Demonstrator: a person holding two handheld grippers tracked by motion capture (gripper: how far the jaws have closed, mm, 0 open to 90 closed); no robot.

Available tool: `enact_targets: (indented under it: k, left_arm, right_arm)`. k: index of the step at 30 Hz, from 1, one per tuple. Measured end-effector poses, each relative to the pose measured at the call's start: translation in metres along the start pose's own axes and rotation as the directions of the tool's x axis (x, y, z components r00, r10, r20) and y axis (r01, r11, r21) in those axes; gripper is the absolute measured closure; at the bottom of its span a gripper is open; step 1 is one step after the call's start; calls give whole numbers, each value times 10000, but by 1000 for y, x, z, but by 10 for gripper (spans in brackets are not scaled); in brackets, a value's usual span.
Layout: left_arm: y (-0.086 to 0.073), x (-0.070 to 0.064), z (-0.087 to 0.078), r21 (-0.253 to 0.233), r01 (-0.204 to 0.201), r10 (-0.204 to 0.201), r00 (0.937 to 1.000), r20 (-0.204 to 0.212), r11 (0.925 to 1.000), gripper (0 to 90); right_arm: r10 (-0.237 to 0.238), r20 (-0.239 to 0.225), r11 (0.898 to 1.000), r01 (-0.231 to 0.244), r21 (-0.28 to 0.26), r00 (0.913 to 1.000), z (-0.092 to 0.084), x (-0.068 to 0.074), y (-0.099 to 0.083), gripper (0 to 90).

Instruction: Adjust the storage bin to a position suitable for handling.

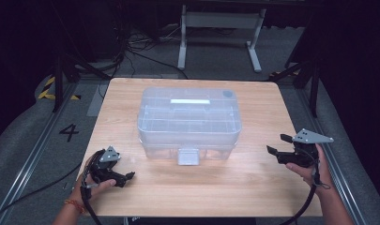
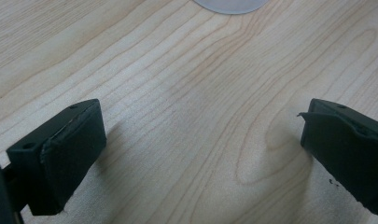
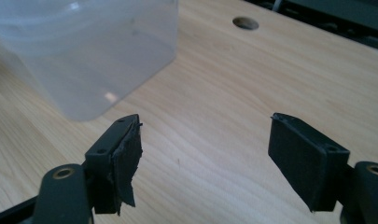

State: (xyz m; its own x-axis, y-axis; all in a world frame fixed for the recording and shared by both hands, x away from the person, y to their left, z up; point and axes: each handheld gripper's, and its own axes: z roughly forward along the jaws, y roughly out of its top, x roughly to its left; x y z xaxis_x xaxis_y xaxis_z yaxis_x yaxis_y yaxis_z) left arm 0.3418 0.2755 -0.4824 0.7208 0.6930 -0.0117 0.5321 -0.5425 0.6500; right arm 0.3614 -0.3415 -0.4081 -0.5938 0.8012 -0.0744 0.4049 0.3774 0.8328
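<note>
Two handheld black grippers flank a clear, lidded rectangular plastic storage box (image 1: 189, 121) sitting mid-way across the pale wooden desk (image 1: 253, 183). At the near left corner, the left gripper (image 1: 129, 176) rests low on the desk, fingers (image 2: 60, 158) spread wide over bare wood. Well right of the box, the right gripper (image 1: 276, 143) is lifted, its fingers (image 3: 123, 161) parted with nothing between them.

We see a clear, frosted-looking box (image 1: 189, 119) with a white strip on its lid at twelve o'clock — pale wood grain across the table (image 1: 192, 187). Black left gripper (image 1: 129, 176) at eight o'clock, black right gripper (image 1: 277, 144) at four — grey plates on both.
</note>
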Motion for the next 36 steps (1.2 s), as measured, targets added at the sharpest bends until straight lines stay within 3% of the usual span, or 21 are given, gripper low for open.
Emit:
enact_targets:
  k: [17, 26, 36]
  left_arm:
    - [-2, -1, -2, -37, 199, -200, 9996, -213, 9998, 6]
    - [-2, -2, -2, -39, 288, -288, 9994, -199, 9996, 6]
    - [-2, -2, -2, -38, 285, -286, 9994, -204, 9996, 6]
  right_arm:
    - [-634, -120, 9945, 622, -844, 9979, -4, 2, 52, 267]
    - [-1211, -211, 9857, 1177, -1204, 9924, 0, 13, 83, 266]
    - [-1602, -381, 9795, 1541, -1300, 9863, 10, 27, 106, 271]
